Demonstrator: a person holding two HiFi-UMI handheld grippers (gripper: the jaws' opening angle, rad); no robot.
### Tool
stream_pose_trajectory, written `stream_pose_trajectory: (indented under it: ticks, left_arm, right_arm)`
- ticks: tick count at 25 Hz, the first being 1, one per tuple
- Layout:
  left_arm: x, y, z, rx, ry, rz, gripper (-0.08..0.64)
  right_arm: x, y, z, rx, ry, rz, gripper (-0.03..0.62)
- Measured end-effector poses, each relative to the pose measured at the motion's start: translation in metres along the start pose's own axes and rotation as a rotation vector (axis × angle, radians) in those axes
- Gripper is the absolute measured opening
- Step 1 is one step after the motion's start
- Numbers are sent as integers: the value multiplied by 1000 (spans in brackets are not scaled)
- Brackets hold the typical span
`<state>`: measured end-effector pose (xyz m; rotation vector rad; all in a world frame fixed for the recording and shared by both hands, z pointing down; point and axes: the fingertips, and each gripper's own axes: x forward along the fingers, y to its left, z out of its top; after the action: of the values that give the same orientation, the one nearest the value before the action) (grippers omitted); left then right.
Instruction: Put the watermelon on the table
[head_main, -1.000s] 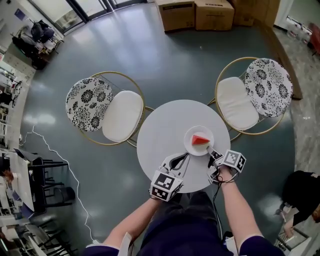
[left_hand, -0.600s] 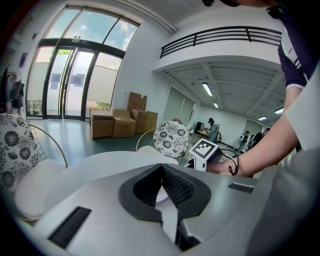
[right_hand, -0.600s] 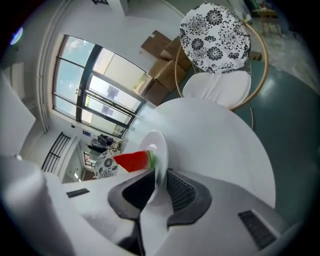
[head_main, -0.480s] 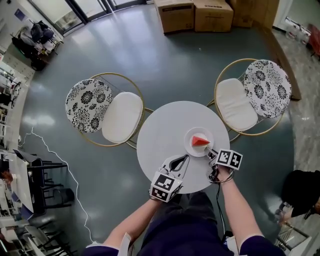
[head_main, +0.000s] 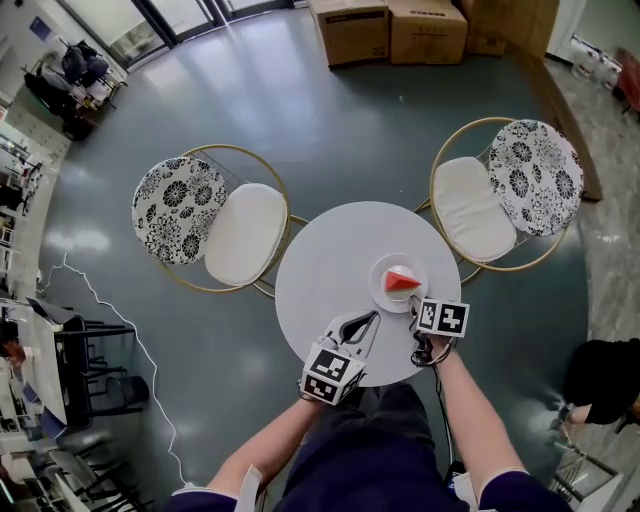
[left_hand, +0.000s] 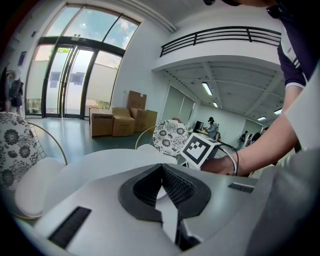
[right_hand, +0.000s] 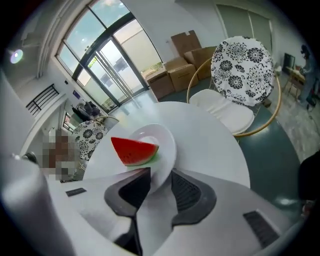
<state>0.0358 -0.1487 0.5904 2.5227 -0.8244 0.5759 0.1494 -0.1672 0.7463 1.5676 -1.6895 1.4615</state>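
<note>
Near done: watermelon (head_main: 402, 280) sits on plate (head_main: 384, 296) by the right near edge of the counter (head_main: 320, 270), right gripper (head_main: 419, 310) jaws opening around the plate rim, left gripper (head_main: 358, 322) clenched empty; only pulling away is left.

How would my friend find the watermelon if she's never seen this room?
Find the round white table between the two gold-framed chairs with flowery cushions. On its side nearest the person sits a small white plate, and on that lies the red watermelon wedge with green rind. It is the only red thing there.
</note>
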Motion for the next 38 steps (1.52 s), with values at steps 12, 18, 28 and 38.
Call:
stream_pose_trajectory:
  ticks: [12, 18, 28, 38]
  left_arm:
    - [-5, 3, -1, 2, -8, 6, 5]
    - [-6, 1, 10, 15, -30, -17, 5]
    - [-13, -19, 56, 84, -101, -90, 5]
    - [-31, -30, 88, 109, -136, -141, 5]
  right_arm:
    - [-7, -6, 7, -173, -12, -118, 141]
    - [-38, 15, 25, -229, -94, -18, 140]
    - [-115, 86, 74, -429, -357, 156, 5]
    - [-187, 135, 94, -624, -491, 228, 5]
